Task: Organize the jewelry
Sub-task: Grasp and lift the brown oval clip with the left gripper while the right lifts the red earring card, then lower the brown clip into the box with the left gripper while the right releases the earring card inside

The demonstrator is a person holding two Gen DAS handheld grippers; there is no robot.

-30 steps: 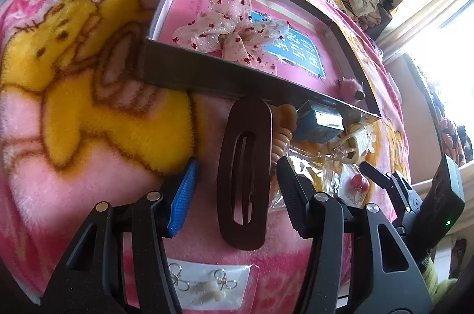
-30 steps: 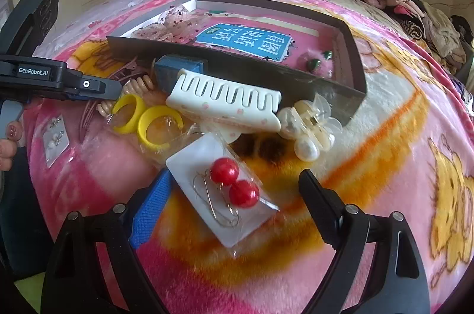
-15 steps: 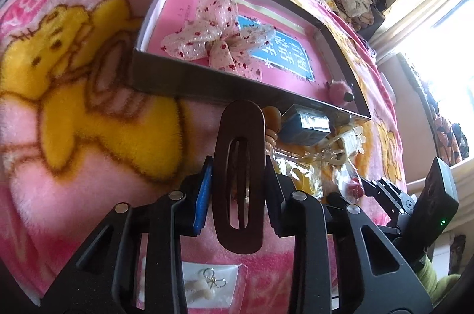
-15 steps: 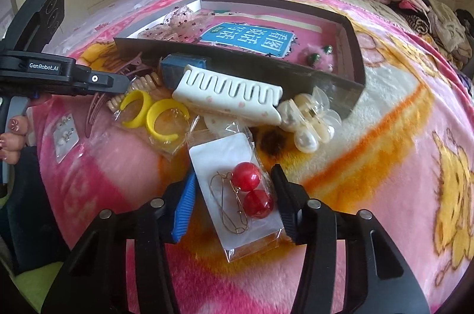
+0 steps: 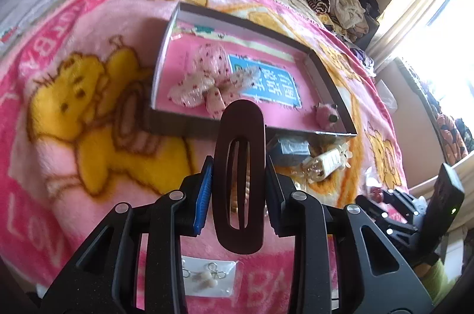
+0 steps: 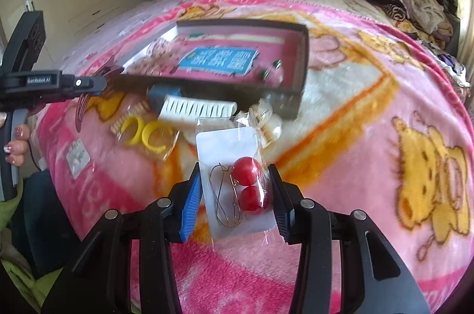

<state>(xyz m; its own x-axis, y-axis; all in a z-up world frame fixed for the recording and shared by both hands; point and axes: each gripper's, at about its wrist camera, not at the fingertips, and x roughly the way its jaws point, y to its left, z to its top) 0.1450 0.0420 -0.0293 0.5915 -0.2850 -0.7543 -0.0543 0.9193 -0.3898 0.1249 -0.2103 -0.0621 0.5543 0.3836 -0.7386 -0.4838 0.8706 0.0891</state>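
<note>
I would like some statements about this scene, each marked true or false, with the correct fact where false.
1. The left gripper is closed on a brown oval hair clip. True.
2. The right gripper holds the yellow rings. False: it holds a packet of red ball earrings; the yellow rings lie on the blanket.
3. A spotted fabric bow lies inside the grey box. True.
4. The white comb clip is inside the box. False: it lies on the blanket, just outside the box's near wall.
5. A small packet of earrings lies on the blanket below the left gripper. True.
</note>
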